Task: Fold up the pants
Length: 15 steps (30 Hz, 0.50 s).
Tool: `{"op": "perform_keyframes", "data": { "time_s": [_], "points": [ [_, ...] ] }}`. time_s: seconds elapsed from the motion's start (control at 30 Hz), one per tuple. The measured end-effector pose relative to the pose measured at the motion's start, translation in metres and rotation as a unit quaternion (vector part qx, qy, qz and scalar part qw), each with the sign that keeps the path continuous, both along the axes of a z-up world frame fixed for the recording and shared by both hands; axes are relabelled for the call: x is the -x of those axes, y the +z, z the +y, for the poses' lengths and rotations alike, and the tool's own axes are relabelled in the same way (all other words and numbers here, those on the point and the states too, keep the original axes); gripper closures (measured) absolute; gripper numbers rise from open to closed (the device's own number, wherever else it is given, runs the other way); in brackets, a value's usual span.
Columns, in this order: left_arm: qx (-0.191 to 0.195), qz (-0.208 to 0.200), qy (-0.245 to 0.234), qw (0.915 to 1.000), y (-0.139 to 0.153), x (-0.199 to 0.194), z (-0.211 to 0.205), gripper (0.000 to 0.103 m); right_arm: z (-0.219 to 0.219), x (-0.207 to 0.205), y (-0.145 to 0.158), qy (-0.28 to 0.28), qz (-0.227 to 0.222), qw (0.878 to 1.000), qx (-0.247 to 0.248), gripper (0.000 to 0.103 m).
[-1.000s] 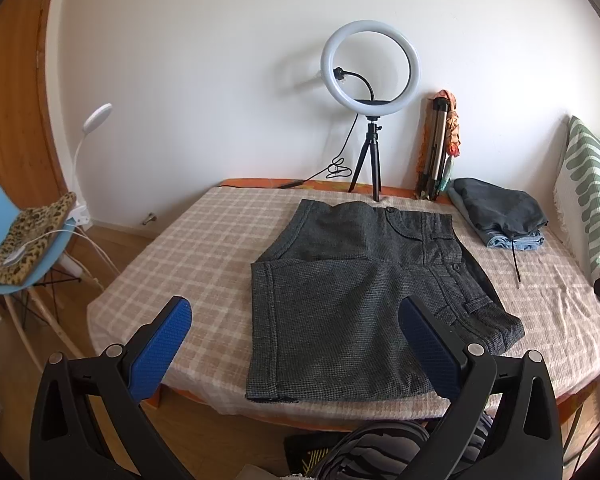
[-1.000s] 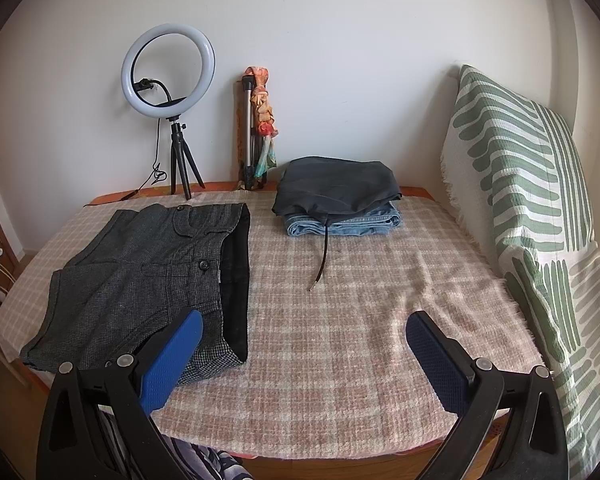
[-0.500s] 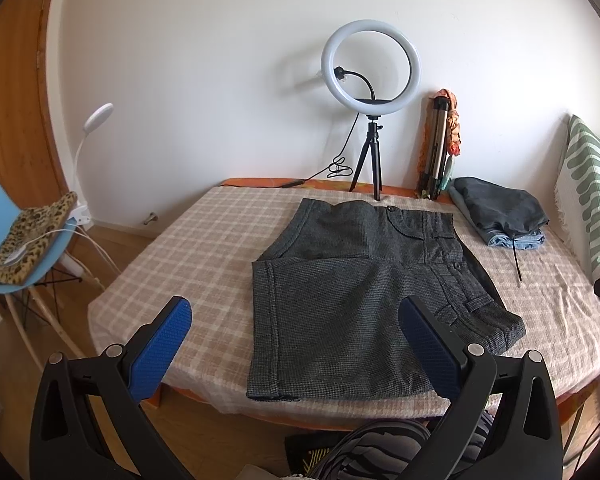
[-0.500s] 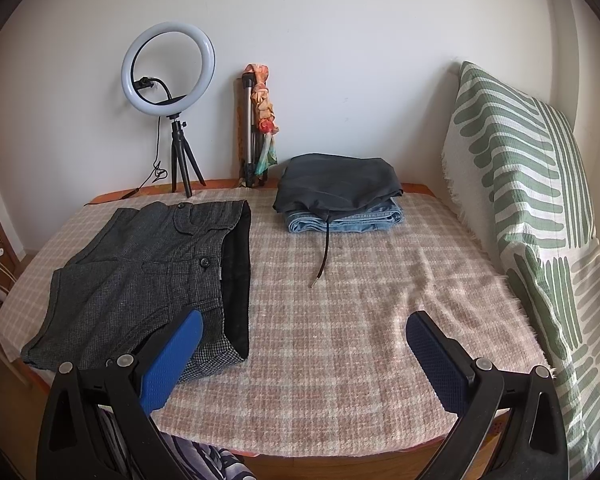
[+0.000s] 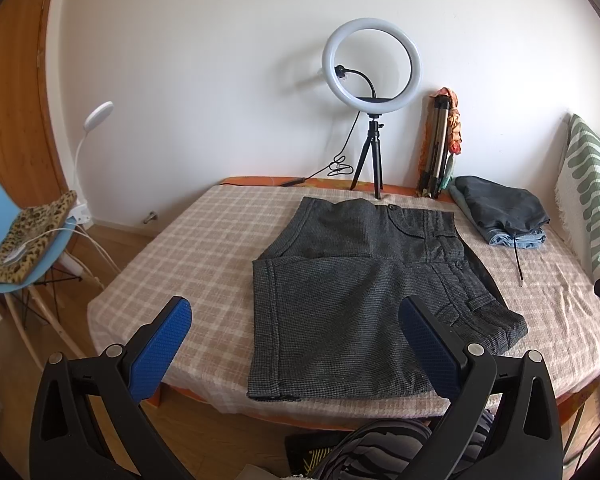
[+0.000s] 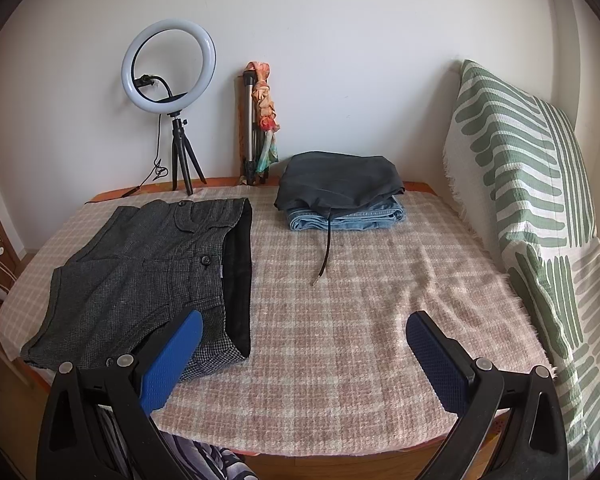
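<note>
nothing has shifted since earlier: grey pants (image 5: 364, 292) lie half-folded on the table (image 6: 360, 320), left of the folded clothes pile (image 6: 344, 196). left gripper (image 5: 296, 340) and right gripper (image 6: 304, 350) hover spread, empty. next fold needs grasping the hem.

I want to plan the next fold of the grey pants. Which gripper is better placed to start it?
Probably the left gripper: the grey pants lie directly ahead between its open jaws. The right gripper faces mostly bare checked cloth, with the pants off to its left.
</note>
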<state>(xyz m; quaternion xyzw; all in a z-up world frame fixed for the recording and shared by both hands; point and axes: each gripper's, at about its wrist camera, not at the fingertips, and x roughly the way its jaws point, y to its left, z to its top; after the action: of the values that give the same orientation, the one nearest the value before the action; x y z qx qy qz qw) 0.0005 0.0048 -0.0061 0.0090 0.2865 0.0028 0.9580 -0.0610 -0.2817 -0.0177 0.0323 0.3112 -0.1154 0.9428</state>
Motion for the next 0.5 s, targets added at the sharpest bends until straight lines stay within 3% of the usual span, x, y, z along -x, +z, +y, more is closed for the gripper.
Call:
{"op": "perform_keyframes", "data": {
  "time_s": [0.3, 0.5],
  "points": [
    [-0.002, 0.004, -0.001, 1.0000, -0.005, -0.003, 0.002, 0.000, 0.000, -0.004, -0.003, 0.006, 0.005, 1.000, -0.001, 0.000],
    [-0.023, 0.008, -0.021, 0.9995, -0.018, -0.003, 0.004, 0.002, -0.002, -0.005, -0.007, 0.020, 0.003, 1.000, 0.003, 0.000]
  ]
}}
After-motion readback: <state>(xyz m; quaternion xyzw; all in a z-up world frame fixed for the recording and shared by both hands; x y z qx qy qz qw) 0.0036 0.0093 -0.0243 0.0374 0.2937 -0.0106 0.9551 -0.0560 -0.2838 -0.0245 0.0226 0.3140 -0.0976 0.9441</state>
